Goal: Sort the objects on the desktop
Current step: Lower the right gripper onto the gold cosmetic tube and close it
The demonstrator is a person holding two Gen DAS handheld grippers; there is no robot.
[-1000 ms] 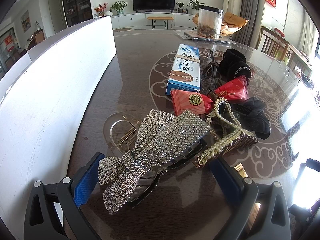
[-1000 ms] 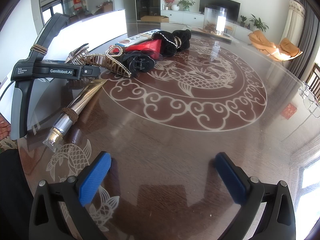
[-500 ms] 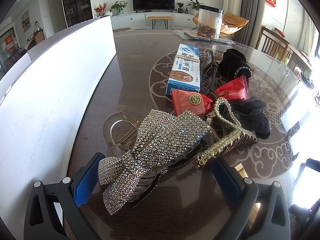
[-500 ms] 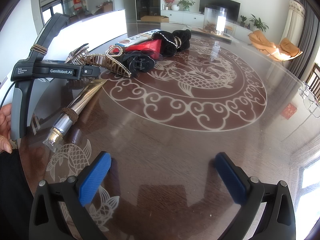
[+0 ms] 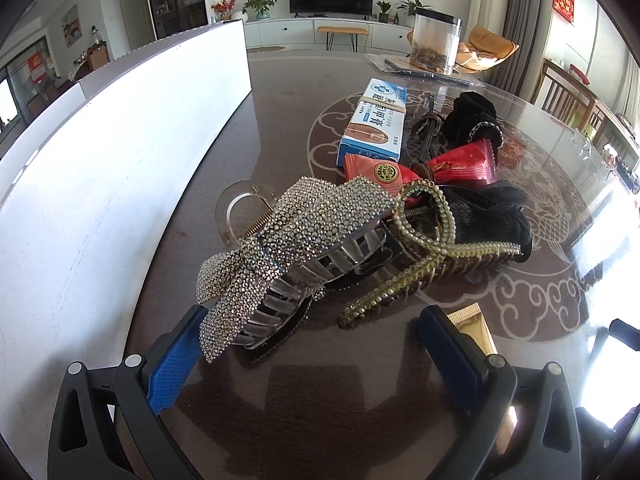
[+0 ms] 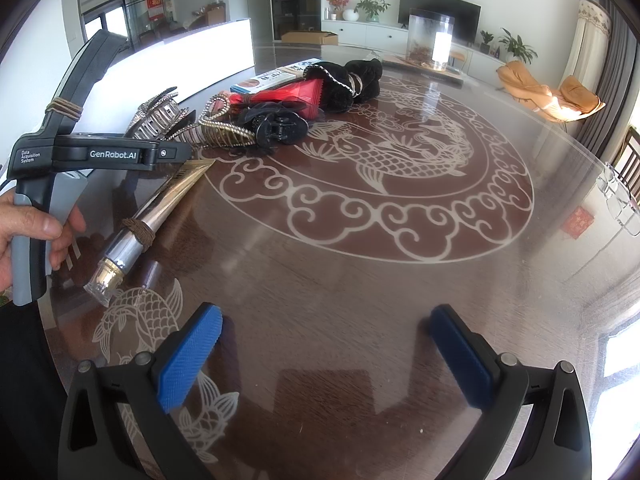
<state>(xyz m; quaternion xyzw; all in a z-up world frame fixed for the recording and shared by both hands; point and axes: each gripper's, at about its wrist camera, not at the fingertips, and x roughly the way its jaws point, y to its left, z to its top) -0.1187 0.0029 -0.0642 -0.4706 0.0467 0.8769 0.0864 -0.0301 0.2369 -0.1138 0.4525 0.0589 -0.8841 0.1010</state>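
Observation:
A rhinestone bow hair claw [image 5: 288,236] lies just ahead of my open left gripper [image 5: 316,344], its lower end near the left pad. Behind it lie a clear hair claw [image 5: 236,212], a gold beaded comb clip [image 5: 432,256], two red candy packets [image 5: 416,168], black hair pieces [image 5: 492,216] and a blue and white box [image 5: 376,120]. My right gripper [image 6: 326,344] is open and empty over bare table. The pile [image 6: 260,116] and a gold tube [image 6: 148,220] show to its upper left, beside the left gripper's handle [image 6: 60,152].
A long white box wall [image 5: 100,152] runs along the left of the table. A clear container [image 5: 436,40] stands at the far side. The glass-topped table with a dragon pattern [image 6: 400,152] spreads to the right.
A hand has come onto the left gripper's handle in the right wrist view. The left wrist view shows the bow claw slightly higher in frame, so the left gripper has shifted a little.

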